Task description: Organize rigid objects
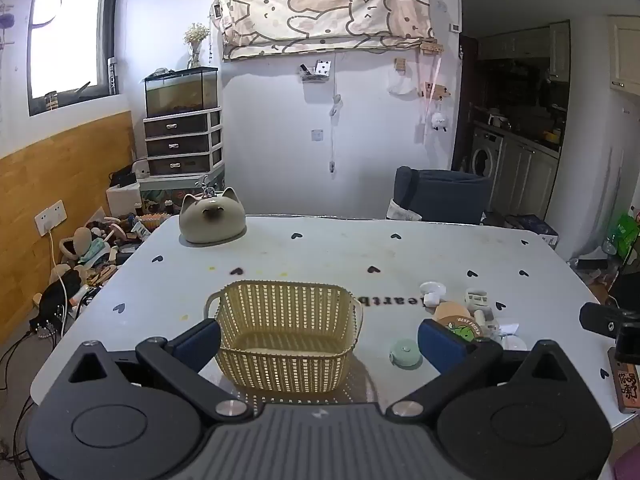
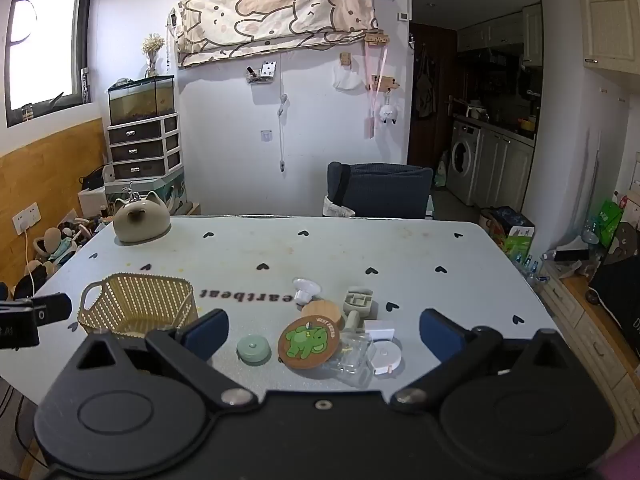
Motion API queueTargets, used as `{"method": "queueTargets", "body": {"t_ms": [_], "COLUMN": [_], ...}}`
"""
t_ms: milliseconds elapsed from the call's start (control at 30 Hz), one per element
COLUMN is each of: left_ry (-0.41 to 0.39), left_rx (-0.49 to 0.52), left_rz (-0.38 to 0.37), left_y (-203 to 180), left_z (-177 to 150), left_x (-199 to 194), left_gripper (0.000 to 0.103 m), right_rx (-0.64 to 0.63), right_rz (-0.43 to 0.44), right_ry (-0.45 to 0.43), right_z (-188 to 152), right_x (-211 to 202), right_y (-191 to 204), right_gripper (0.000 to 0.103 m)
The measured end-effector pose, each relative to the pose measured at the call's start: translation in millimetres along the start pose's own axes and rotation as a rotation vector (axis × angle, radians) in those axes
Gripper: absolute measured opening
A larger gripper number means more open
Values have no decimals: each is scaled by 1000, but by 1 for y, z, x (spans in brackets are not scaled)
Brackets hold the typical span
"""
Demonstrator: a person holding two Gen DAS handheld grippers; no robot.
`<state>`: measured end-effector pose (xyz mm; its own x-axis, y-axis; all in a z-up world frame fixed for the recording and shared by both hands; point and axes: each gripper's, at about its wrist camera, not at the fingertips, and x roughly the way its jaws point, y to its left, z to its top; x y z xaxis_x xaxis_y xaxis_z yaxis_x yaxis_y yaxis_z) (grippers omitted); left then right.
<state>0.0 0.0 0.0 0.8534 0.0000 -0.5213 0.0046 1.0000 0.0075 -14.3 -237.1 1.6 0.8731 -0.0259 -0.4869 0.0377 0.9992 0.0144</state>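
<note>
Basket (image 1: pixel 286 338) first, on the left: a yellow slotted one, empty as far as I can see, standing on the white table (image 1: pixel 320 248) with its open top facing up, which suits it as the place where the loose things should end up. The left gripper (image 1: pixel 320 340) hangs just in front of it with its tongs spread wide and nothing between them, framing the basket as though lined up to steady it.

Further right lies the clutter, grouped close together near the table's front edge: a pale green round case (image 2: pixel 253 350), a wooden coaster (image 2: pixel 309 343) with a green animal on it leaning against its neighbours, a clear plastic box (image 2: pixel 354 358), a white disc (image 2: pixel 385 354), and some grey and white pieces behind. The right gripper (image 2: pixel 323 338) faces this heap, tongs likewise apart and empty, probably set to pick first.
</note>
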Motion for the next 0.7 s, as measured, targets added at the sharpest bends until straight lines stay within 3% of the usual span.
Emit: {"method": "queueTargets", "body": {"t_ms": [700], "left_ry": [2], "left_rx": [0], "left_rz": [0], "left_y": [0], "left_z": [0], "left_x": [0], "left_gripper": [103], "right_rx": [0], "right_rz": [3], "right_ry": [5], "right_z": [-2], "right_x": [0], "right_y": [2], "right_gripper": [103]}}
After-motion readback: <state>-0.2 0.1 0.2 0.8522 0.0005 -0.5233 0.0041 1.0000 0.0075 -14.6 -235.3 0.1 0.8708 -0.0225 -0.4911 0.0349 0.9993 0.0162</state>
